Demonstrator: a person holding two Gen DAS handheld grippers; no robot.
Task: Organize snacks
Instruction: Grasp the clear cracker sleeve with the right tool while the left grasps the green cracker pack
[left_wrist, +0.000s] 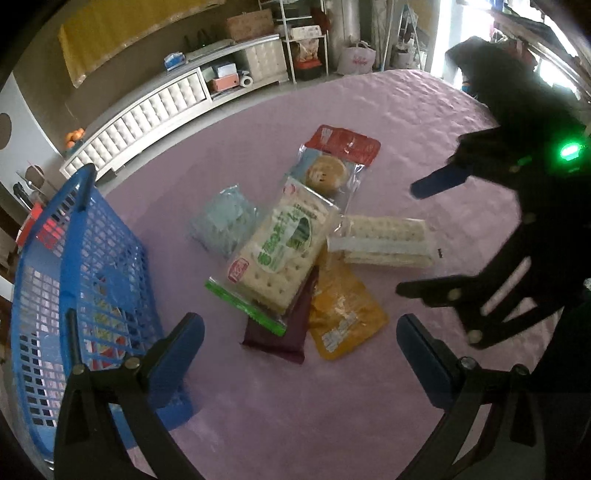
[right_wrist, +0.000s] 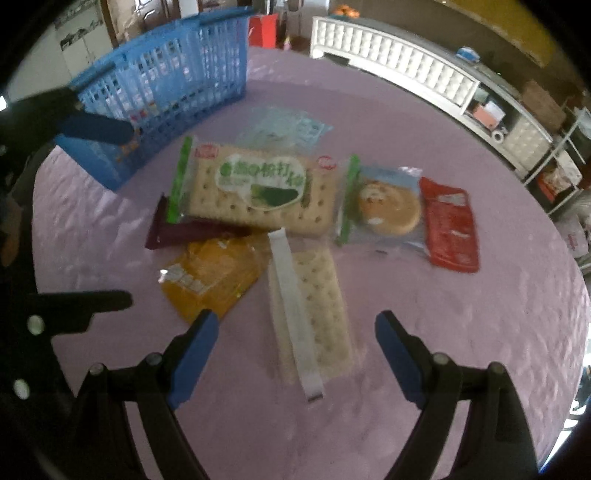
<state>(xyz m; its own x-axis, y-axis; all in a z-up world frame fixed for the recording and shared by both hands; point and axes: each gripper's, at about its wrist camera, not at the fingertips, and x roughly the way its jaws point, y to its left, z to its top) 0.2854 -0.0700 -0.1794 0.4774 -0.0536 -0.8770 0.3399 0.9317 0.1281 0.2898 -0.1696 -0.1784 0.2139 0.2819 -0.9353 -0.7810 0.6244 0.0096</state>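
Cracker pack (right_wrist: 314, 314) lengthwise between gaping, empty right tongs (right_wrist: 295, 350); left tongs (left_wrist: 299, 350) likewise wide, empty.

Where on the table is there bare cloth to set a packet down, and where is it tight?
Bare pink cloth lies past the red packet and on the near side of the plain cracker pack. It is crowded mid-table: the green cracker pack overlaps the purple packet, the yellow pouch is alongside, and the blue basket stands close behind.

Glossy plastic wrappers (right_wrist: 258, 188), plastic basket (left_wrist: 92, 258), quilted cloth (right_wrist: 443, 332)
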